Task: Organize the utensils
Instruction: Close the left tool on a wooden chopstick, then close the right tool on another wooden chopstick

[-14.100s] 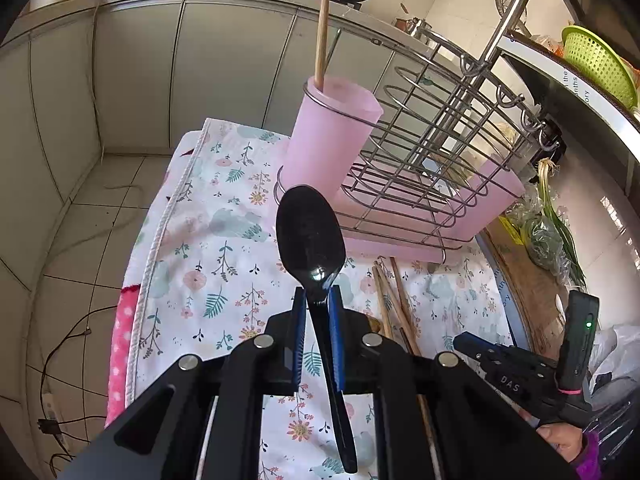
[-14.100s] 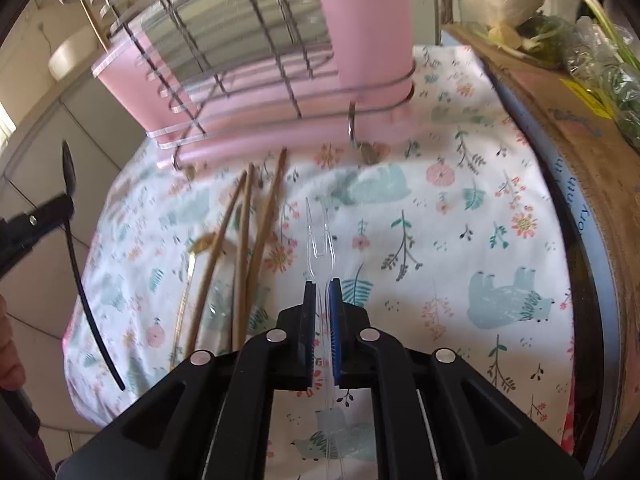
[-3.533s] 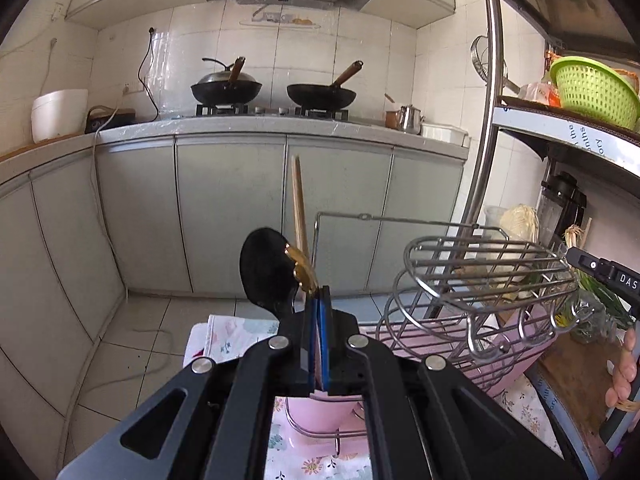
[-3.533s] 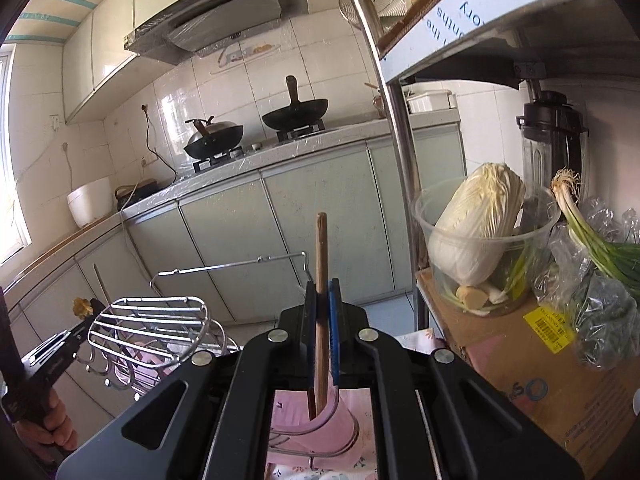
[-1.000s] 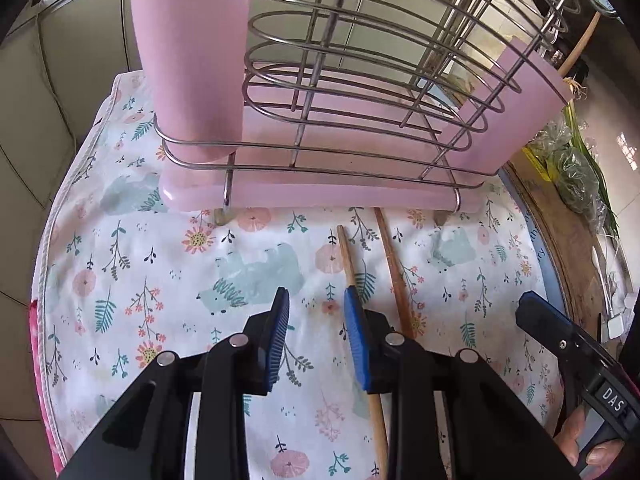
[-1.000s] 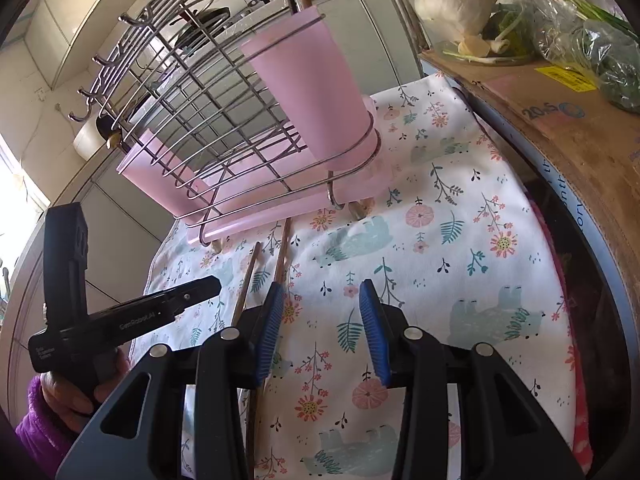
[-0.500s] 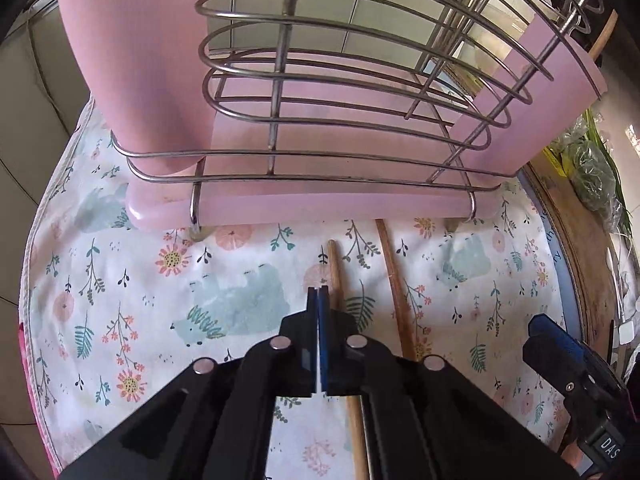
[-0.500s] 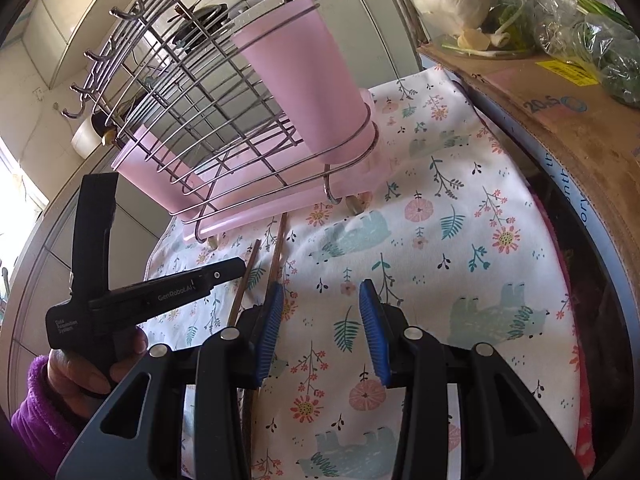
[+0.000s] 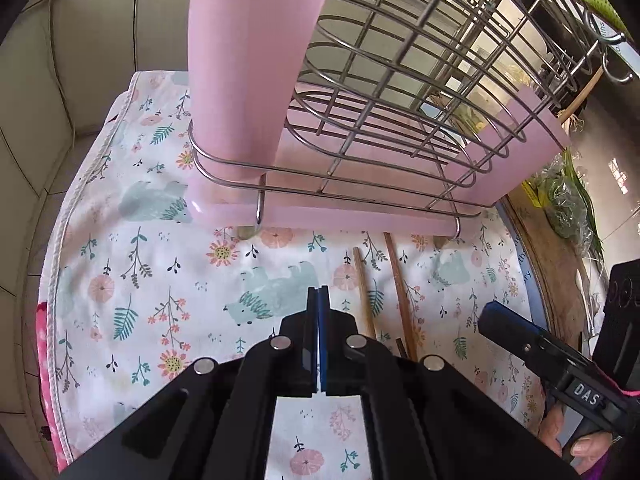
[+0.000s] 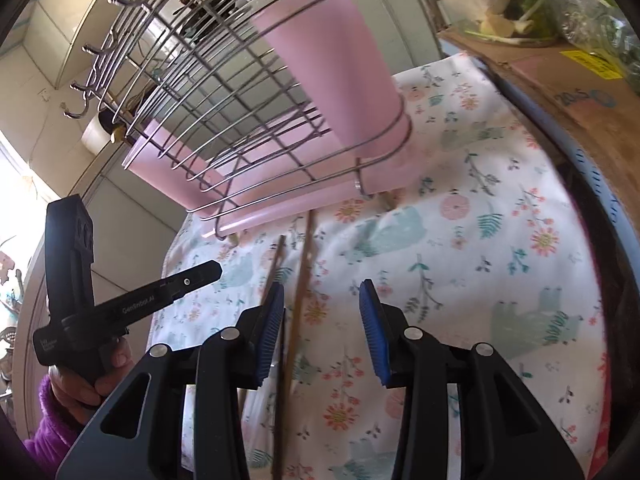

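Note:
Two wooden chopsticks [image 9: 362, 292] lie on the flowered cloth in front of a wire dish rack [image 9: 400, 92] with pink utensil cups [image 9: 244, 68] at both ends. My left gripper [image 9: 319, 294] is shut and empty, hovering above the cloth just left of the chopsticks. My right gripper [image 10: 322, 300] is open above the cloth, its left finger over the chopsticks [image 10: 302, 276]. The right-end pink cup [image 10: 340, 56] holds a wooden stick. The left gripper also shows in the right wrist view [image 10: 200, 274].
The rack stands on a pink tray [image 9: 360, 220]. A cardboard box [image 10: 568, 80] with cabbage and greens sits to the right of the cloth. The flowered cloth [image 9: 140, 280] ends at a drop on the left. Kitchen cabinets stand behind.
My left gripper closed on nothing and drew back a little from the rack. My right gripper stayed open and moved closer over the chopsticks.

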